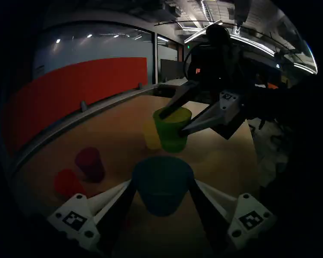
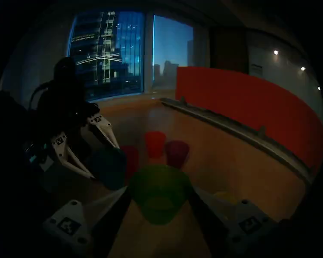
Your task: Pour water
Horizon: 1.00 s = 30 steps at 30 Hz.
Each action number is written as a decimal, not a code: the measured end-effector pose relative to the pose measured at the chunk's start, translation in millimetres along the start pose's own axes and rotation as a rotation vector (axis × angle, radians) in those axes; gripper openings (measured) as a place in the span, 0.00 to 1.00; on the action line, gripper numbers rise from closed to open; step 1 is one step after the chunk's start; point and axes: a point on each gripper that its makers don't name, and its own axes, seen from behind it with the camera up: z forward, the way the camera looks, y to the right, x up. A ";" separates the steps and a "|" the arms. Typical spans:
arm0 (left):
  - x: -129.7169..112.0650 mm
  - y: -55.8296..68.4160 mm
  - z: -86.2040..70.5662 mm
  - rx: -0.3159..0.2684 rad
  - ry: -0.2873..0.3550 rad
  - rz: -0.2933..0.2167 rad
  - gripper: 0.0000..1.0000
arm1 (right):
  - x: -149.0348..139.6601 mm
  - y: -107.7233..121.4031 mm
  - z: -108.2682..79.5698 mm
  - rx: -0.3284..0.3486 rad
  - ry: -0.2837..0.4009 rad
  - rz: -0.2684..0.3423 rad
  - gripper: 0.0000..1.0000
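A wooden table with a light brown top is shown in both views. Three cups are stood upright on it. A red cup and a maroon cup are set just beside each other near the wall-side edge. A yellow cup is placed well apart from them, toward the middle, and is only partly seen.
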 end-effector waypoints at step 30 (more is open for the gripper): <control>-41.2 18.1 15.1 0.007 -0.045 0.029 0.86 | -54.5 0.8 21.6 -0.002 -0.087 0.011 0.99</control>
